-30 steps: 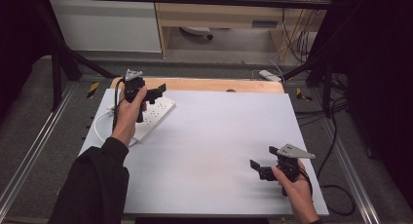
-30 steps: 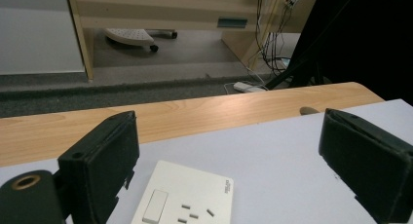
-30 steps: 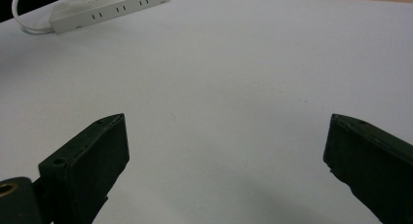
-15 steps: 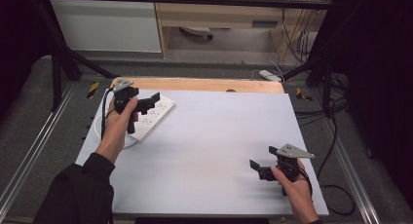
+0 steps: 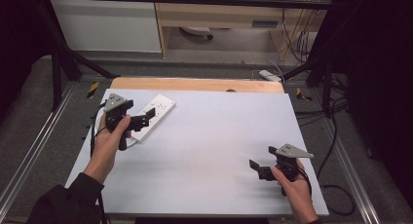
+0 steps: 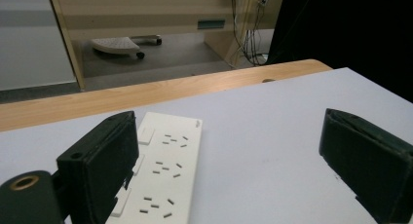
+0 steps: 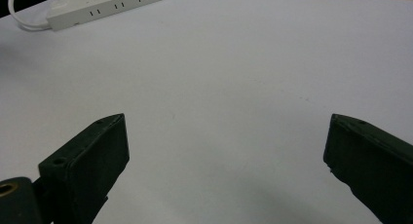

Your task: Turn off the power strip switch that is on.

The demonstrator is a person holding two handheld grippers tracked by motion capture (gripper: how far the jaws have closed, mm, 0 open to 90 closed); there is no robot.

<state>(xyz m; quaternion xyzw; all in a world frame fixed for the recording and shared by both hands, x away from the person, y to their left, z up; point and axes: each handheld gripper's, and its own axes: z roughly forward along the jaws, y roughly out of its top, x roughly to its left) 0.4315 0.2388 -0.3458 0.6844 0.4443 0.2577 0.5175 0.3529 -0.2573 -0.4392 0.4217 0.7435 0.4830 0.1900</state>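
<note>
Left gripper (image 5: 146,118) is hovering w/ jaws wide apart, power strip (image 5: 155,115) lying just under and ahead of them, prob. not touched yet. Right gripper (image 5: 265,166) is waiting, jaws apart too, strip well off. Grasp not begun; everything's left.

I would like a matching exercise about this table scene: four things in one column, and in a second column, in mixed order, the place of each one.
Things:
1. power strip
2. left tongs
3. right tongs
4. wooden strip

Places:
A. over the near right part of the white table top, open
B. along the far edge of the table
C. flat on the far left part of the white top
D. open, just above the white strip of sockets

Pairs: 1-C, 2-D, 3-A, 4-B
</note>
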